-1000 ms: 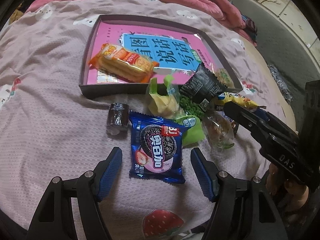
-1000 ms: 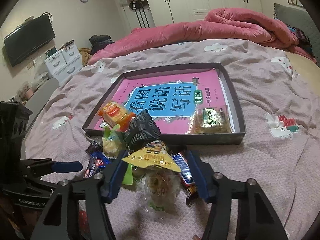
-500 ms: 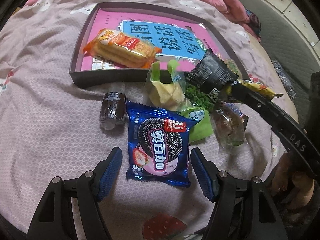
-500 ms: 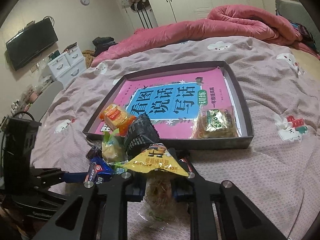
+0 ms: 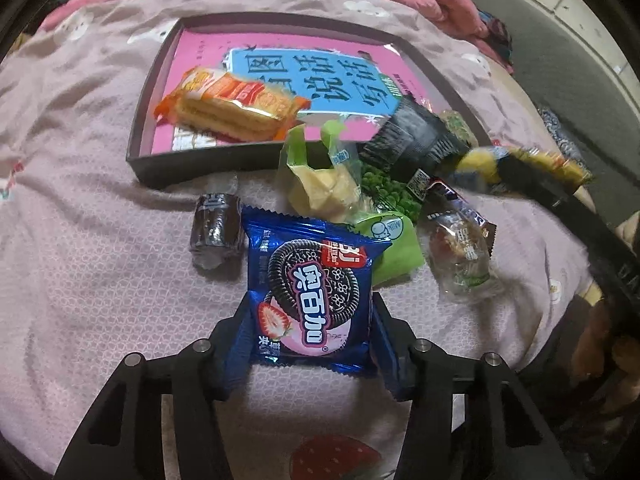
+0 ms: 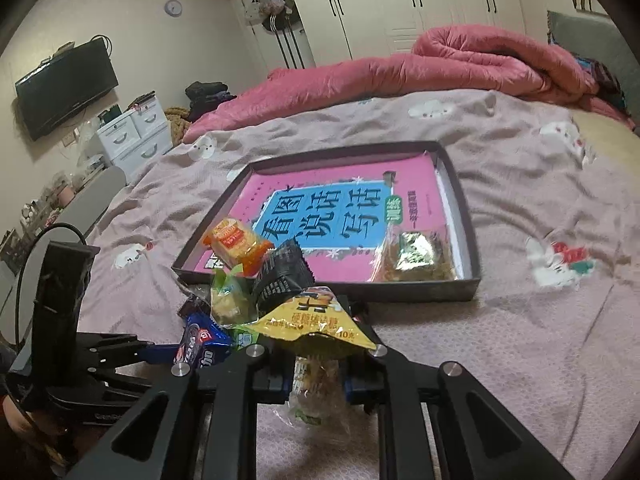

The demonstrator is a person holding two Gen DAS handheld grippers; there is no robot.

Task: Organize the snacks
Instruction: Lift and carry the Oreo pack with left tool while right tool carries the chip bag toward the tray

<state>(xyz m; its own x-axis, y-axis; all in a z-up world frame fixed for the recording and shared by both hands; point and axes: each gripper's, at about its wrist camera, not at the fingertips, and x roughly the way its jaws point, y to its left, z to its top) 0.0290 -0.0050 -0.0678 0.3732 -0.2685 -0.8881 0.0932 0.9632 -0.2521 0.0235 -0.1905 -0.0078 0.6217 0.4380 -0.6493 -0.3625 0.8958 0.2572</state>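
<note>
A blue Oreo packet [image 5: 312, 292] lies on the pink bedspread, its near end between my left gripper's [image 5: 310, 320] blue pads. The jaws are closing and the pads touch both of its sides. My right gripper [image 6: 316, 380] is shut on a yellow snack packet [image 6: 316, 320], held just above the snack pile; the packet [image 5: 532, 164] also shows at the right of the left wrist view. Beyond the pile lies a dark tray [image 5: 200, 164] lined with a pink book. It holds an orange cracker packet [image 5: 232, 108] and a green-gold packet [image 6: 416, 256].
The loose pile holds a brown wrapped cake [image 5: 216, 232], a yellow-green bag [image 5: 320, 188], a black packet [image 5: 412, 140], a green pea packet [image 5: 388, 188] and a clear wrapped snack [image 5: 460, 256]. A red quilt [image 6: 460, 60] lies bunched at the bed's far side.
The left jaws have come in from wide open onto the Oreo packet. The right jaws shut on the yellow packet and raised it slightly.
</note>
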